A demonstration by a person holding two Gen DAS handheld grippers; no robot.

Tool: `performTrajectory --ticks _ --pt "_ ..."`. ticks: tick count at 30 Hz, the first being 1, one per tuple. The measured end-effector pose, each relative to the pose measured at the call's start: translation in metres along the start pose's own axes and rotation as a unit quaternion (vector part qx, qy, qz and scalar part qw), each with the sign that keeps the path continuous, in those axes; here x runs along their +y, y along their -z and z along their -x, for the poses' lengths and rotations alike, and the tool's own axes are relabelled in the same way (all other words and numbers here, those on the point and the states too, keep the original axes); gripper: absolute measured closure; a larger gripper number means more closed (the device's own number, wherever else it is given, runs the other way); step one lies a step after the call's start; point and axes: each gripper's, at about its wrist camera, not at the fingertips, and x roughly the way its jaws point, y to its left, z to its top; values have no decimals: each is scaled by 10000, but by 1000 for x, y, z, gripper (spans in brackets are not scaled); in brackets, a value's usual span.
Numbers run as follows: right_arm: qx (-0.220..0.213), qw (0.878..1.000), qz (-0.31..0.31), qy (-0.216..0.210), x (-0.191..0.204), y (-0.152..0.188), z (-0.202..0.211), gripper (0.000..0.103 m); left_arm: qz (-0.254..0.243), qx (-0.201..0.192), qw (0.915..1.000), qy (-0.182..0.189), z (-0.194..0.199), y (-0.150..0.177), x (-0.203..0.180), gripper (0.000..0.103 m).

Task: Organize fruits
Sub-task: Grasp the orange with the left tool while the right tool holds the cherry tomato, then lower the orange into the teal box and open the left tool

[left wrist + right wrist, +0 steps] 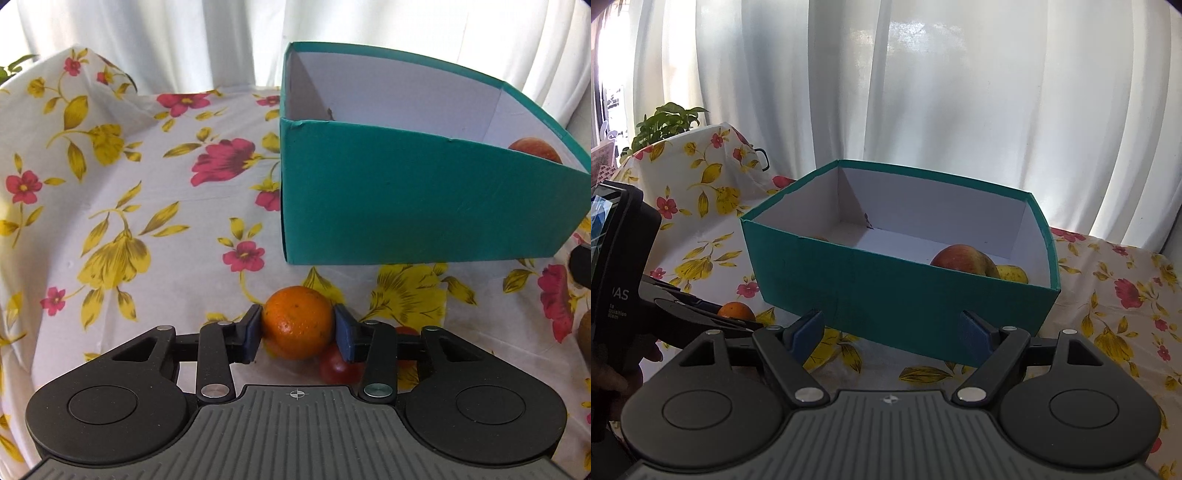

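My left gripper (298, 330) is shut on an orange (297, 321), just above the flowered tablecloth and in front of the teal box (406, 199). A small red fruit (334, 365) lies under the right finger. The orange (735, 310) and the left gripper's body also show at the left of the right wrist view. My right gripper (892, 334) is open and empty, in front of the teal box (886, 291). Inside the box lie a red apple (960, 258) and a yellow fruit (1012, 274). The apple (535, 149) peeks over the box wall in the left wrist view.
A brown fruit (585, 332) and a dark object (581, 266) sit at the right edge. White curtains (923, 92) hang behind the table. A green plant (665, 122) stands at the far left corner. The flowered cloth (129, 221) lies left of the box.
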Motion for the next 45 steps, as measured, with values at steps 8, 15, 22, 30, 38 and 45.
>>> performTrajectory --ticks 8,15,22,30,38,45 --pt "-33 9963 -470 726 -24 6 18 23 152 -151 9993 301 16 -7 8 59" --pt "267 9957 -531 709 -9 22 27 23 154 -351 9974 607 36 -13 13 59" --pt "421 9967 -484 503 16 31 31 23 262 -394 9969 625 52 -14 30 59" --pt "620 9975 -331 101 43 34 12 23 314 -419 9968 603 64 -10 44 58" --pt "880 9953 -67 -401 72 29 -41 48 402 -405 9970 526 65 -6 51 58" --pt "980 9932 104 -612 84 24 -67 66 406 -324 9972 546 59 -7 54 58"
